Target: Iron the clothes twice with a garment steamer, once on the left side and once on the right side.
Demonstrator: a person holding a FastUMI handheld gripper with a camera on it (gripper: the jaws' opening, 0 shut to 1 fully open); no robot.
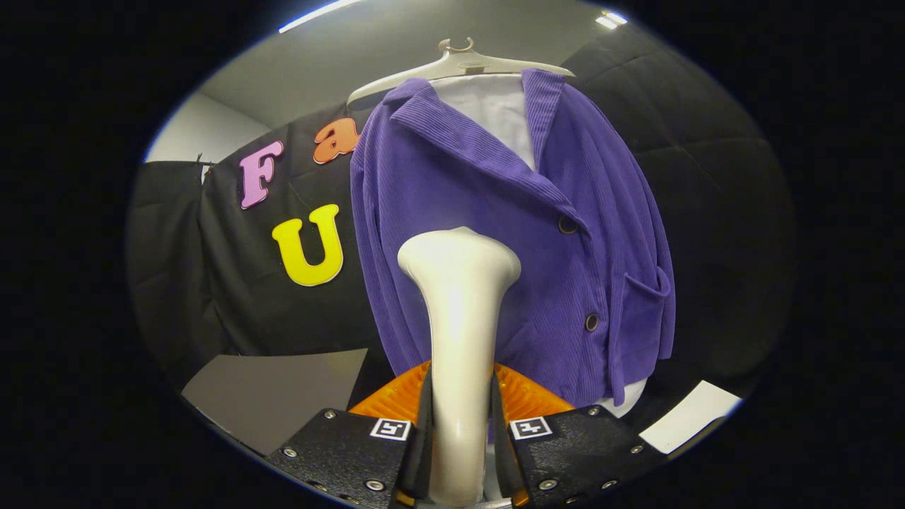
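— Hand-held gripper (461, 424): what is it doing?
— Its two fingers (426, 417) are clamped on the neck of the white garment steamer (459, 332), one on each side, and the steamer rises upright between them.

— Where is the steamer's head?
— Its flared head sits in front of the purple jacket (509, 233), over the panel on the left of the buttons, about level with the lower half. Whether it touches the cloth I cannot tell.

— And the jacket itself?
— It hangs on a pale hanger (452, 63), buttoned over a white shirt (495, 106) that shows at the collar and peeks below the hem on the pocket side.

— Room to move?
— To the left of the jacket the sleeve edge falls straight, with the black booth wall (233, 297) behind it. To the right the pocket and other sleeve mark the edge, more black wall beyond.

— Anything hidden?
— The steamer covers a strip of the jacket's front down to the hem, and its base is cut off below the fingers. A grey panel (276, 396) lies low to the left of the jacket, a white sheet (696, 417) low to the right; neither is clear.
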